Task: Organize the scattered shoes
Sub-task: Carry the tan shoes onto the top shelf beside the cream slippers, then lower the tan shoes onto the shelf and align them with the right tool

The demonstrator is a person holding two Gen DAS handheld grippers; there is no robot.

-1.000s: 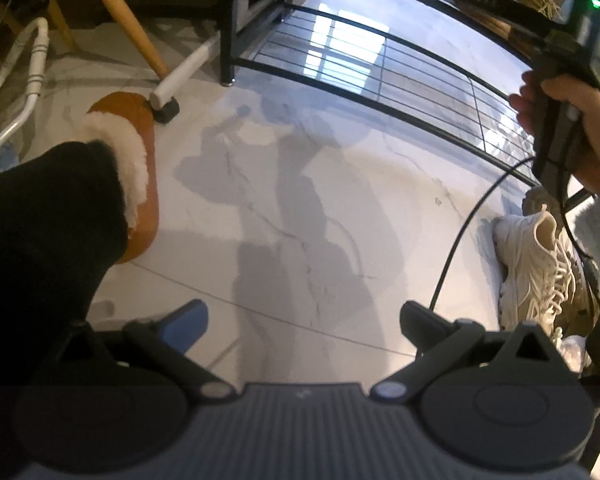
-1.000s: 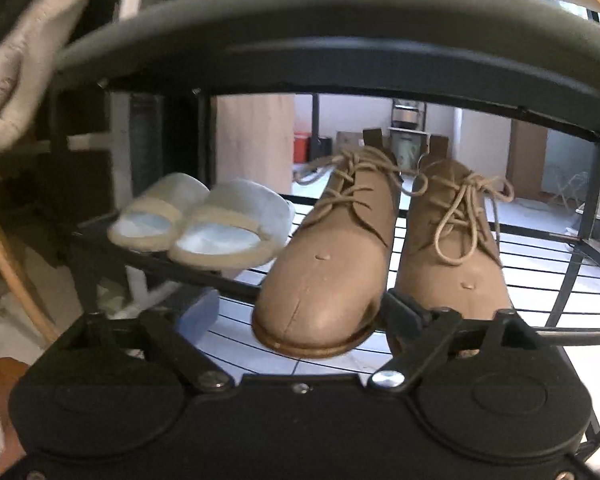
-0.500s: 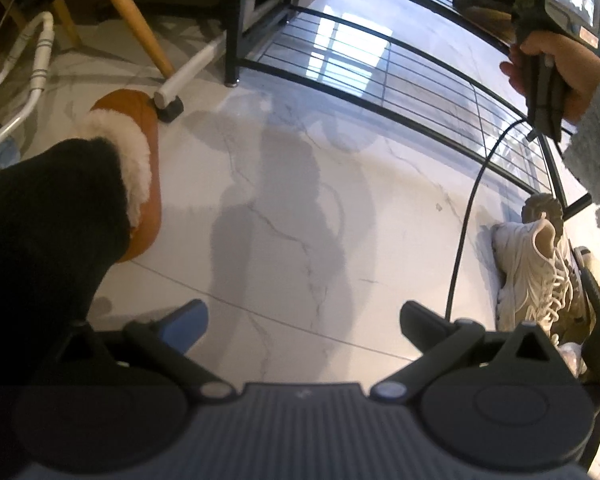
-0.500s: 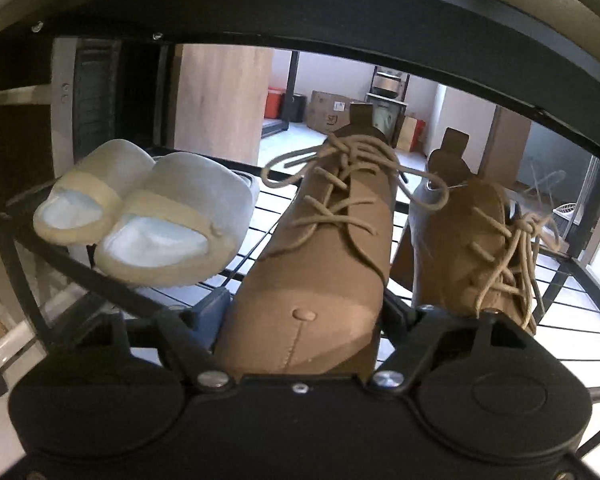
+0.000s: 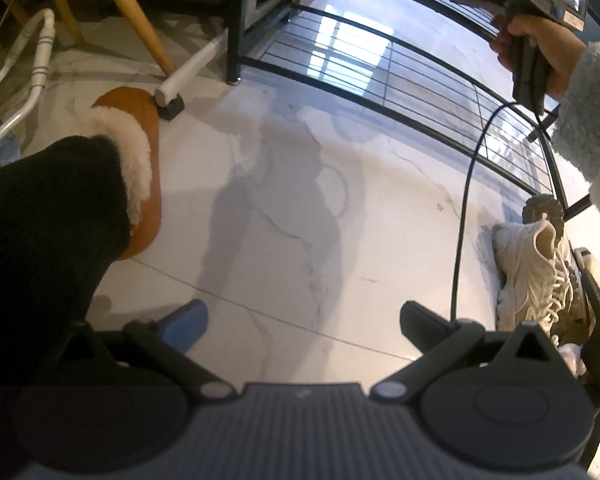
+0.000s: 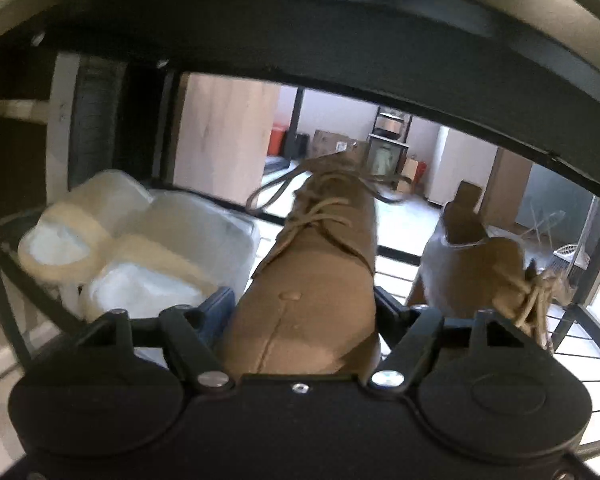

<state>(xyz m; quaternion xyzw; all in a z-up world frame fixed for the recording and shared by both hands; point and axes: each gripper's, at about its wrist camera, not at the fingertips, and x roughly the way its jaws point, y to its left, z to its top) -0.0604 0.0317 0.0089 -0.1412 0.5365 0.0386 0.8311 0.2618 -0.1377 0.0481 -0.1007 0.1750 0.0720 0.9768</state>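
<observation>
Two tan suede lace-up boots stand on the black wire shelf (image 6: 400, 254) of the shoe rack, and the nearer tan boot (image 6: 312, 280) sits toe-first between the fingers of the right tool (image 6: 304, 300). Its jaws are closing around the toe, one finger on each side; whether the pads already press the suede cannot be told. The second tan boot (image 6: 476, 264) leans away just to the right, and a pair of pale cream slides (image 6: 140, 256) lies close on the left, near the blue pad.

For a good grip, the toe should be kept centred between the fingers so that neither finger catches the slides or the leaning boot. Closing should be carried on until the suede is firmly pinched, since a tall boot held only at the toe would likely tip. The loose laces should be watched, as they could snag on the wire.

The left tool (image 5: 302, 320) is held wide open and empty over the white marble floor (image 5: 300, 200), where a white mesh trainer (image 5: 528, 268) lies off the rack, by its right-hand end, for later collection.
</observation>
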